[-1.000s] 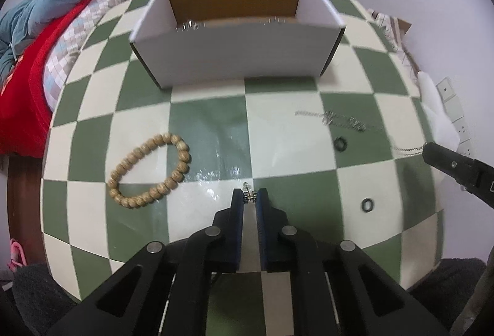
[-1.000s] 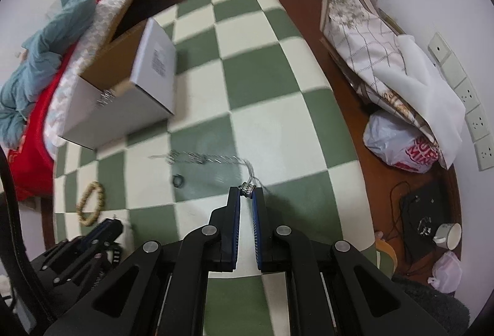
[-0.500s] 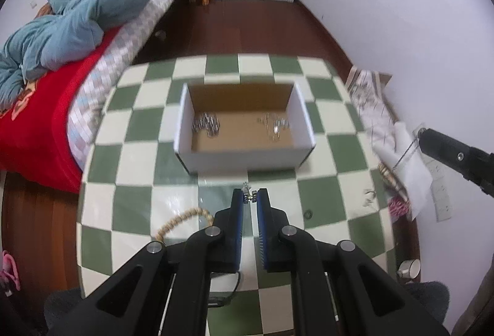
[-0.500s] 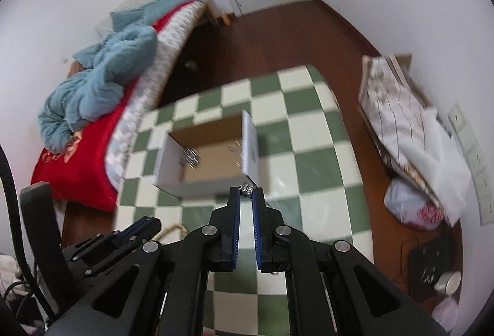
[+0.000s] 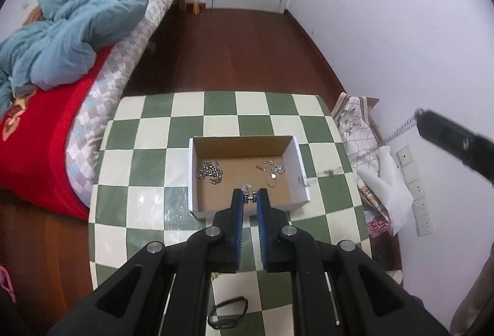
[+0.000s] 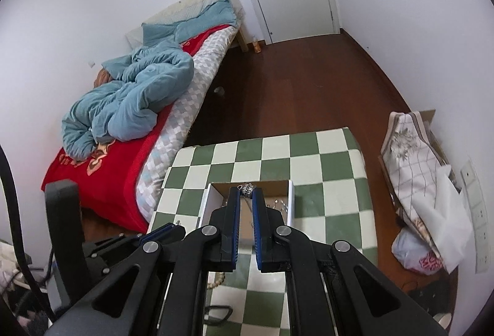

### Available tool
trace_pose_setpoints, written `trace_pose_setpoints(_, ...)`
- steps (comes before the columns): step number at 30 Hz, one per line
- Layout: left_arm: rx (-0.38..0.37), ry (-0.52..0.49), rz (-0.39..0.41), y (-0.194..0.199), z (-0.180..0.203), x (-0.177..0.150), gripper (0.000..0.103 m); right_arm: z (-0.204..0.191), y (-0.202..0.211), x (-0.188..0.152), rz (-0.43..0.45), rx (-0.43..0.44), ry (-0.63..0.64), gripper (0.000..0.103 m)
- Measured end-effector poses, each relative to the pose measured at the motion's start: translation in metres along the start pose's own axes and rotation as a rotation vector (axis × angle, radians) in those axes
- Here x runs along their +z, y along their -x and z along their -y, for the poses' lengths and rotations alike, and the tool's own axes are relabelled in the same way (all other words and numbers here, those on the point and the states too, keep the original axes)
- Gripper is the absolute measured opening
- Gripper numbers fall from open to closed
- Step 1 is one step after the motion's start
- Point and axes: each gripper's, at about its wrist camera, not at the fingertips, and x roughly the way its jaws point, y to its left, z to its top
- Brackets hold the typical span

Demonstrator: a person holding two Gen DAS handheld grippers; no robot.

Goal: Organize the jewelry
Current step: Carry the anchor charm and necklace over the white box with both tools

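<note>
A white cardboard box [image 5: 296,169] with a brown floor stands on the green-and-white checked table [image 5: 148,175]. Two small chains lie in it, a silver one [image 5: 211,174] at left and a gold one [image 5: 271,172] at right. My left gripper [image 5: 250,197] is shut on a small silver clasp and is held high above the box's near wall. My right gripper [image 6: 246,190] is shut on one end of a silver chain [image 5: 398,132], which hangs down from it at the right of the left wrist view. The right gripper is also high above the box [image 6: 213,200].
A bed [image 5: 61,126] with a red cover and a blue quilt stands left of the table. Bags and cloth [image 5: 367,150] lie on the floor by the right wall. A black band [image 5: 228,311] lies at the table's near edge. Wooden beads [image 6: 216,282] show under the right gripper.
Both grippers have risen far above the table, each still shut on an end of the chain. The box has gone from close ahead to far below. The chain has left the table.
</note>
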Motion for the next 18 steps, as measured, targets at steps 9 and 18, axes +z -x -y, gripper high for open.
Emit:
trace_pose_setpoints(9,-0.08,0.029,-0.171,-0.066,-0.024,0.032,0.006,-0.001,-0.089,0.01,-0.157,-0.021,0.002,0.008)
trace_pose_setpoints(18,-0.058,0.085,-0.248,-0.101,-0.037,0.055,0.054,0.024,-0.173,-0.002,-0.363,-0.006,-0.084,0.009)
